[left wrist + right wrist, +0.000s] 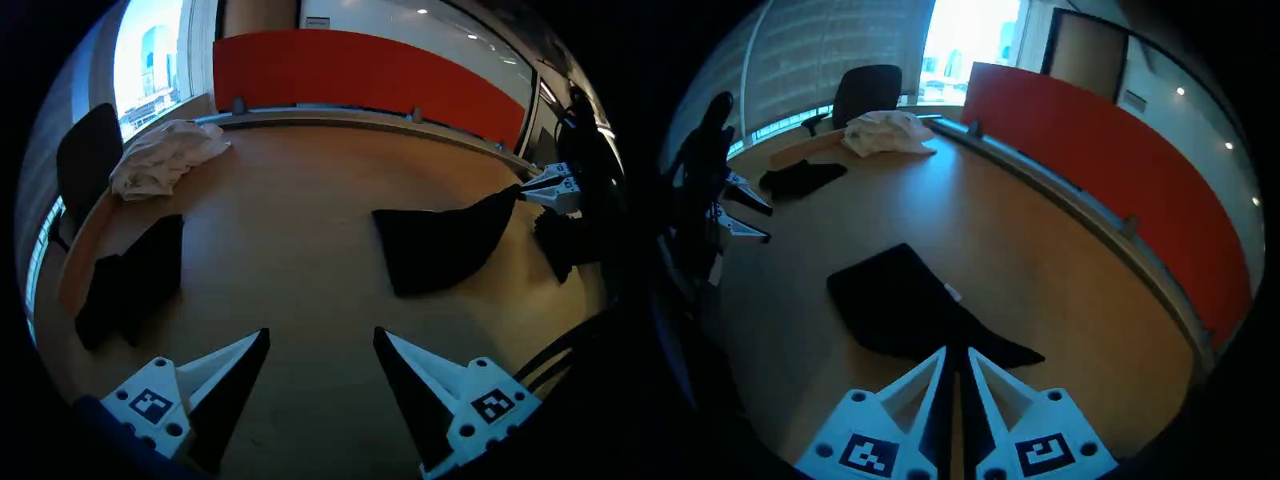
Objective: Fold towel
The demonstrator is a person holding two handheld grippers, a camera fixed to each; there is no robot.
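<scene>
Black towel (888,308) on wooden surface (1000,232): corner pinched by right hand-held gripper (958,356); left hand-held gripper (320,332) released, empty.

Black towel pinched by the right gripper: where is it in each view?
Left gripper view: black towel right of centre, corner lifted by the right gripper.
Right gripper view: lower centre, just ahead of that gripper.
Shared landmark: white cloth pile, upper left in both.
</scene>
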